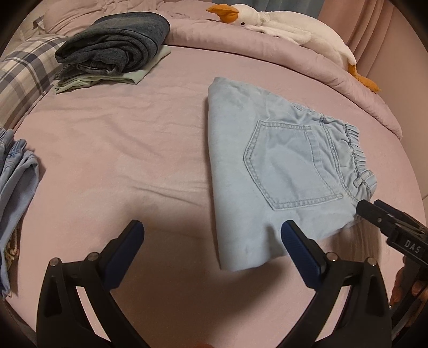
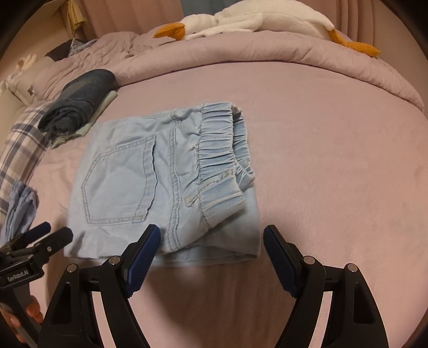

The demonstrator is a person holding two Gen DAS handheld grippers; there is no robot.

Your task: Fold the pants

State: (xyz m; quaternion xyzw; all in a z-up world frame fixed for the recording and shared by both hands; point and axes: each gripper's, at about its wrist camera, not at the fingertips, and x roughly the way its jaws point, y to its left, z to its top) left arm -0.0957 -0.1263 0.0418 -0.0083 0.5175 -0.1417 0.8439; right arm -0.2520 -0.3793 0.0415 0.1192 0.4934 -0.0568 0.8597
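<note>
Pants lie folded on the bed, just beyond both grippers' released, empty jaws.

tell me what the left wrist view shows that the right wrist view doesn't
Only the left wrist view: the left gripper head-on, its jaws open over bare sheet beside the pants' near corner, and the "DAS" marking on the other gripper.

Only the right wrist view: the right gripper head-on, jaws open at the near edge of the pants, the full elastic waistband, and a "GenRobot.AI" label.

Both: the folded light blue pants with a back pocket, the dark denim stack, the plush goose, the plaid pillow and the pink bed sheet.
</note>
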